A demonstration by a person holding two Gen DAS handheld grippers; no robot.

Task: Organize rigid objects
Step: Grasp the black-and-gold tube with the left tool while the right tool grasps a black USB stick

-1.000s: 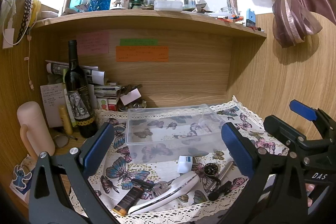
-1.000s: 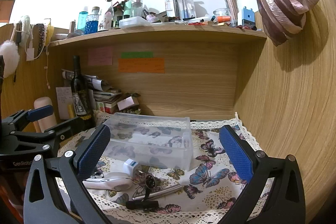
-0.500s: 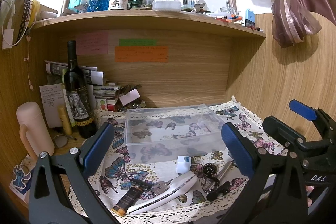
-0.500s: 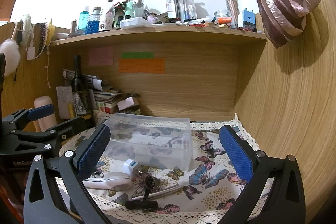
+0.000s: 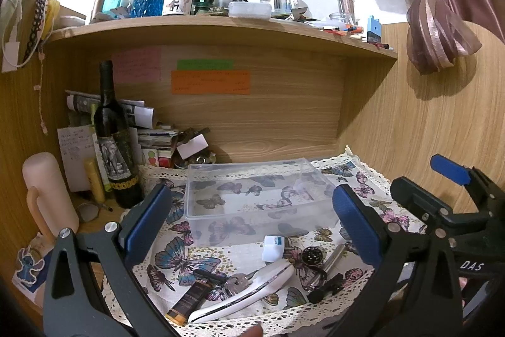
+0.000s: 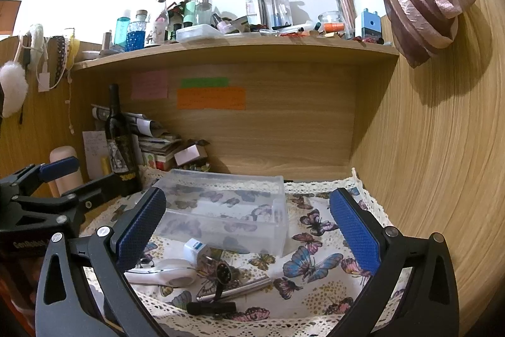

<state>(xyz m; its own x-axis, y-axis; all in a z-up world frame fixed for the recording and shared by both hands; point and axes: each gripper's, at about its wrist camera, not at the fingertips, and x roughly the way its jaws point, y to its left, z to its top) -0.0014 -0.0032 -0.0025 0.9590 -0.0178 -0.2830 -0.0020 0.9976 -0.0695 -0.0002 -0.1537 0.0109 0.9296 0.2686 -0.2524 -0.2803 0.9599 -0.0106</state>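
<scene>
An empty clear plastic box [image 5: 255, 198] [image 6: 227, 210] sits on a butterfly-print cloth [image 5: 176, 258] [image 6: 315, 267]. In front of it lie a white charger plug [image 5: 273, 248] [image 6: 195, 250], a white curved handle [image 5: 249, 289] [image 6: 161, 273], keys [image 5: 235, 281], a black-and-orange tube [image 5: 189, 299], a round black dial [image 5: 311, 255] [image 6: 223, 271], a silver pen [image 5: 334, 255] [image 6: 236, 292] and a small black bar [image 5: 325, 288] [image 6: 211, 307]. My left gripper [image 5: 252, 226] and right gripper [image 6: 249, 232] are both open and empty, held above the near edge of the cloth.
A wine bottle [image 5: 115, 144], a pink flask [image 5: 47, 191], a yellow tube [image 5: 94, 179] and stacked papers [image 5: 151, 135] crowd the back left. A wooden shelf [image 5: 221, 27] above carries several bottles. A wood wall [image 6: 426, 179] closes the right side.
Both grippers have drifted very slightly; the scene and objects are unchanged. Both stay open.
</scene>
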